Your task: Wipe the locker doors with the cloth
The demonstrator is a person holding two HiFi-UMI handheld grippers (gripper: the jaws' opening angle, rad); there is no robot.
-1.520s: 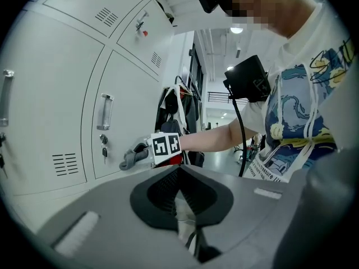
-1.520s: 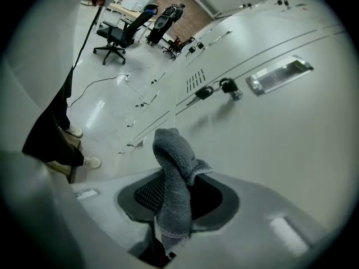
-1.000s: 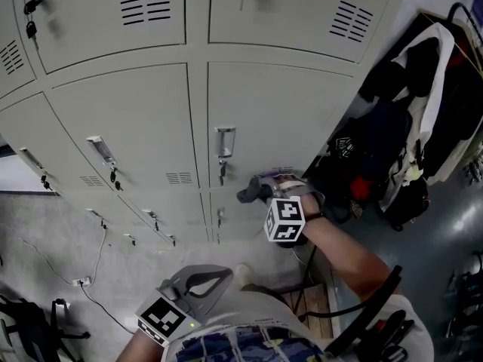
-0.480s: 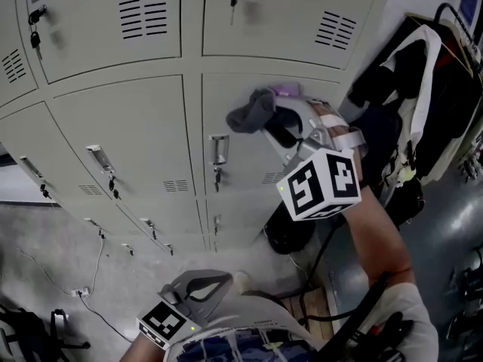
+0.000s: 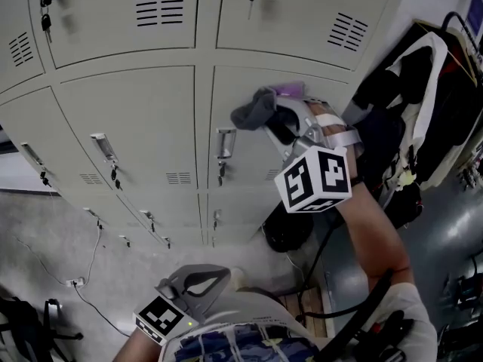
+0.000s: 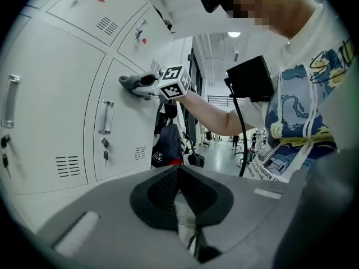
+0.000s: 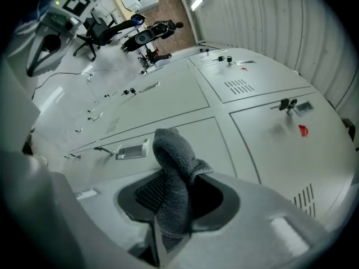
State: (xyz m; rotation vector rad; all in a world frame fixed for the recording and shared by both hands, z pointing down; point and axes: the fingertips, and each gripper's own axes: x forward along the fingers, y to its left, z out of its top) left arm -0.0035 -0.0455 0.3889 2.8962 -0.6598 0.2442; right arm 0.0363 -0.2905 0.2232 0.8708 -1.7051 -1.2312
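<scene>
We hold the left gripper [image 6: 178,175] low against our body. Its fingers are pressed together with nothing between them. Past those fingers the right arm stretches toward the lockers.

The right gripper [image 7: 168,206] is up at chest-high doors, its fingers clamped on the grey cloth [image 7: 175,167]. The cloth bunches up out of the fingers and sticks out ahead of them. The marker cube [image 5: 313,179] sits behind the fingers, on the arm side.

Straight ahead of the fingers the cloth's front end meets the locker door [image 5: 249,161] near its top edge. It looks like it is touching in the left gripper view. Just left of and below the fingers is that door's handle [image 5: 225,143], with a key [image 5: 220,173] hanging under it.

Above the fingers, the upper door has vent slots [image 5: 349,30]. Right of the fingers, beside the lockers, hang dark bags and clothes [image 5: 423,127]. Far below the fingers is the grey floor [image 5: 45,255], with a thin cable [image 5: 96,251] running down to it.
</scene>
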